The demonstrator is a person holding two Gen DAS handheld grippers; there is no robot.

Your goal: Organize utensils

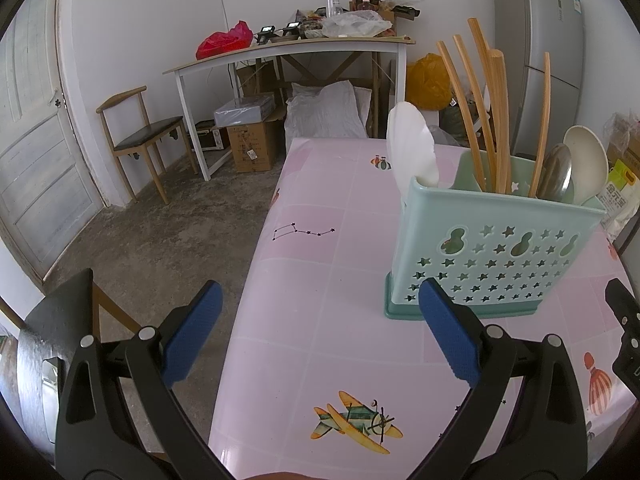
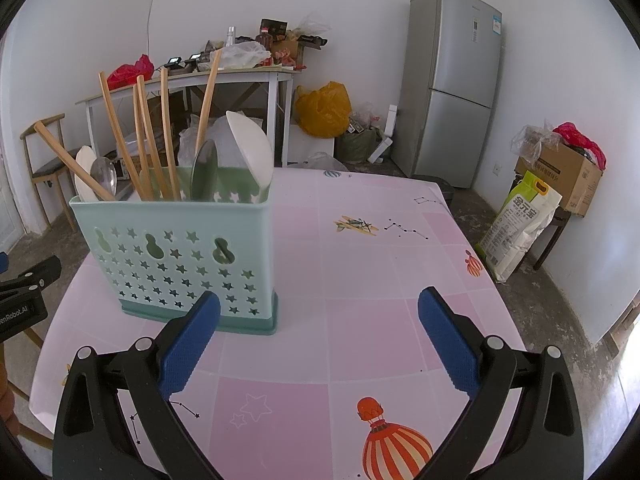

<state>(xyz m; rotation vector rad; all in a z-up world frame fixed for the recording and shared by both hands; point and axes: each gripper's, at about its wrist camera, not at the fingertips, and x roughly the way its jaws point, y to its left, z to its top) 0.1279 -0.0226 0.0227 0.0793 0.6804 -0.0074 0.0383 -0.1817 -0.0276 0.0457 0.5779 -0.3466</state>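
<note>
A pale green utensil holder [image 1: 496, 256] [image 2: 180, 264] with star-shaped holes stands upright on the pink table [image 1: 320, 280] [image 2: 360, 280]. Several wooden chopsticks [image 1: 476, 112] [image 2: 150, 136], white spoons [image 1: 412, 144] [image 2: 252, 148] and metal spoons [image 1: 558, 172] [image 2: 204, 172] stand inside it. My left gripper [image 1: 320, 304] hangs open just left of the holder's near base, nothing between its fingers. My right gripper [image 2: 320, 308] is open too, over bare tablecloth to the right of the holder. The left gripper's body [image 2: 24, 292] shows at the right wrist view's left edge.
The table's left edge [image 1: 248, 280] drops to a concrete floor. A wooden chair [image 1: 140, 140], a white desk [image 1: 288, 52] piled with clutter, boxes, a yellow bag [image 2: 324, 110], a grey fridge [image 2: 452, 84] and a rice sack [image 2: 516, 224] stand around the room.
</note>
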